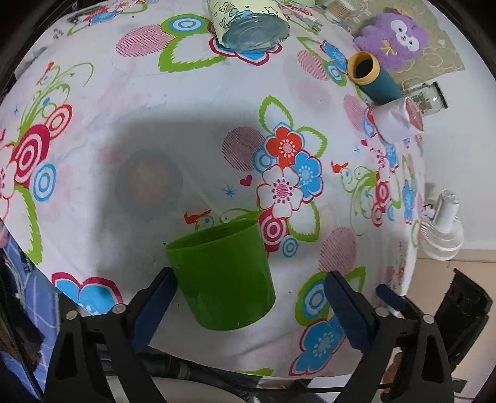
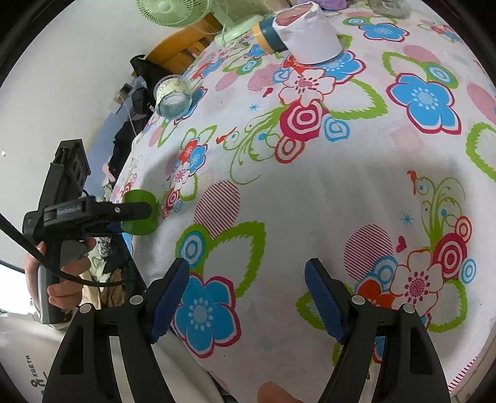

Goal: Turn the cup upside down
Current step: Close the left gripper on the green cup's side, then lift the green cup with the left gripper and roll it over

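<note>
Looking down, in the left wrist view, on a flowered tablecloth (image 1: 192, 130) spread over a table. Lying on its side at the far edge from the green cup (image 1: 221, 276): a glass jar (image 1: 248, 28); further right of the cup, a teal tube with a yellow rim (image 1: 370, 77), a white paper-wrapped roll (image 1: 398, 119) and a purple plush toy (image 1: 393, 38). Standing mouth-up near the table's front edge, that cup, leaning a little in the fisheye. Gaping wide around it, the left gripper (image 1: 248, 307): left pad touching or nearly touching the cup's wall, right pad well apart from it. Not gripping yet, by the look of it.

Turning to the right wrist view: hovering over bare cloth well away from the cup (image 2: 139, 214), the right gripper (image 2: 246, 297), spread wide and holding nothing. Partly hiding the cup here, the left gripper (image 2: 133, 214).

Probably best: centring the cup between the pads, closing squarely on the mid-wall, lifting clear before rolling the wrist over, setting the rim down flat.
</note>
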Demonstrator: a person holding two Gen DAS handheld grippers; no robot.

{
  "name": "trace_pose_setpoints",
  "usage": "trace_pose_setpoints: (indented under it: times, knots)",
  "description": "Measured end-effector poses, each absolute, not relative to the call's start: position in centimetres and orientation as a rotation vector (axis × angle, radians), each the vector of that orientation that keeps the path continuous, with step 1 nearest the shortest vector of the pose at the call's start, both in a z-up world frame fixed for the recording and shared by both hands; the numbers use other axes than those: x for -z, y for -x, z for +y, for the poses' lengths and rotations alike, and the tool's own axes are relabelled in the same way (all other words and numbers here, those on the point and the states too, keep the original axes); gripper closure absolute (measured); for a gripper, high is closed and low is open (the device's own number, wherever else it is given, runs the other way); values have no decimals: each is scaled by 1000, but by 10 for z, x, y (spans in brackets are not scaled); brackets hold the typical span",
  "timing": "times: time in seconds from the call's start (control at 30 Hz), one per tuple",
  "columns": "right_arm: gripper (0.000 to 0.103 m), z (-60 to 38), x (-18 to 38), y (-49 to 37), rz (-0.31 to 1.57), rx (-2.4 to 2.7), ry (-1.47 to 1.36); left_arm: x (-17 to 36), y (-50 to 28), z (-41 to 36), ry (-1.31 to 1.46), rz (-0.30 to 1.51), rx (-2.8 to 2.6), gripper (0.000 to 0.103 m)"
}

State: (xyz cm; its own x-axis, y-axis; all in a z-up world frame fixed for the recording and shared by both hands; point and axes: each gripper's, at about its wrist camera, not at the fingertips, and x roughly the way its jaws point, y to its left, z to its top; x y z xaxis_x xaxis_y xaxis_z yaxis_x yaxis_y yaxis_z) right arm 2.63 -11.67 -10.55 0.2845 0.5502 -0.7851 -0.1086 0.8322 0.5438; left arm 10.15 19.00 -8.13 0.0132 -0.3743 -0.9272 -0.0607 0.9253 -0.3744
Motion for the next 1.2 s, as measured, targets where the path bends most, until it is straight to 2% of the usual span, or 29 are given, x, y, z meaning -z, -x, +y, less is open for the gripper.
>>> trace_pose_setpoints:
  times: [0.27, 0.67, 0.93, 1.07, 1.2]
  knots:
    - [24, -129, 107, -25, 1177, -452, -485, 79, -100, 182, 214, 1537, 215, 47]
    - [24, -113, 106, -18, 1151, -481, -455, 66, -109, 170, -20, 1515, 275, 46]
    - [24, -95, 107, -12, 1155, -507, -421, 54, -114, 162, -430, 1570, 319, 46]
    - [24, -80, 106, -8, 1150, -534, -372, 56, -111, 152, -680, 1670, 347, 46]
    - [24, -61, 93, 6, 1065, -595, -268, 63, -106, 139, -897, 1769, 376, 46]
